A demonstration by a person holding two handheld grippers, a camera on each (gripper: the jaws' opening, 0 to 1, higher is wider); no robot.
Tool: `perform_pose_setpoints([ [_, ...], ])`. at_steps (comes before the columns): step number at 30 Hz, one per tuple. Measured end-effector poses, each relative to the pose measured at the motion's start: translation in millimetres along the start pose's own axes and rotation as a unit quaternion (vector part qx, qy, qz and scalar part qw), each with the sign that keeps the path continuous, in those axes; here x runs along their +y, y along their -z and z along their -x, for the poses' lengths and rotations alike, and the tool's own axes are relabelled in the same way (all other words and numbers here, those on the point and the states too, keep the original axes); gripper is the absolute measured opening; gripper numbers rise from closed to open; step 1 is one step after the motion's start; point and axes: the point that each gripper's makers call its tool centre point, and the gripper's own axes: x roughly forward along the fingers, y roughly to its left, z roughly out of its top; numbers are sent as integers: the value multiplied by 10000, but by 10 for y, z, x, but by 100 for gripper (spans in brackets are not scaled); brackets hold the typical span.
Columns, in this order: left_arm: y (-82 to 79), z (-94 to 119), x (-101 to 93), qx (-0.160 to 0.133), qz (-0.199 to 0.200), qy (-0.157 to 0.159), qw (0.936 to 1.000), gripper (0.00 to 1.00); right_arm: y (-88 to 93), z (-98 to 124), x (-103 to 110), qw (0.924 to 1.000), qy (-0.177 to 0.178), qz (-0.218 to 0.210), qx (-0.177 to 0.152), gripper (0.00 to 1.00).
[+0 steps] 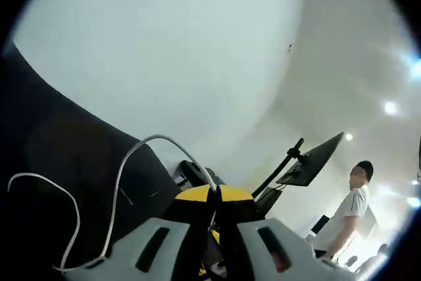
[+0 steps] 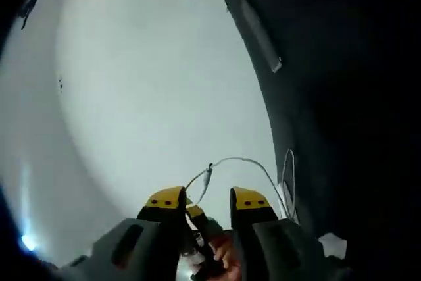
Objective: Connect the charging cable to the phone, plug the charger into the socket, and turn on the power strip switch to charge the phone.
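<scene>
pinching the white cable point(image 1: 118, 182), left tool point(image 1: 214, 205) is closed; right tool point(image 2: 205, 201) gapes; person point(image 1: 348, 212) beyond.

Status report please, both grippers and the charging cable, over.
Left gripper shut on white cable. Right gripper open, cable plug dangling just beyond its tips. Phone, socket unseen; person standing off.

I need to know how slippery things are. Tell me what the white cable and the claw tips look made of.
White cable: looks like smooth, flexible plastic or rubber sheathing; it bends in loose loops with a slight sheen.
Left claw tips: matte yellow, possibly rubbery pads on pale grey hard plastic bodies.
Right claw tips look the same.
</scene>
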Motion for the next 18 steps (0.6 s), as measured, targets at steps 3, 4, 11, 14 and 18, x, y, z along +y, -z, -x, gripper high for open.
perform_pose_setpoints([
  [3, 4, 9, -5, 11, -9, 5, 10000, 0, 25, -70, -38, 9999, 104, -73, -52, 20],
  [4, 4, 16, -8, 15, -20, 3, 10000, 0, -80, -100, -55, 9995, 201, -21, -262, 18],
  [11, -13, 77, 15, 41, -120, -22, 9999, 0, -46, -137, 76, 9995, 151, 127, -265, 9],
  [14, -36, 105, 26, 3, -87, -15, 10000, 0, -33, -167, 64, 9989, 275, 308, -217, 5],
  [18, -60, 145, 51, -19, -92, -37, 9999, 0, -46, -214, 53, 9983, 294, 464, -170, 4],
])
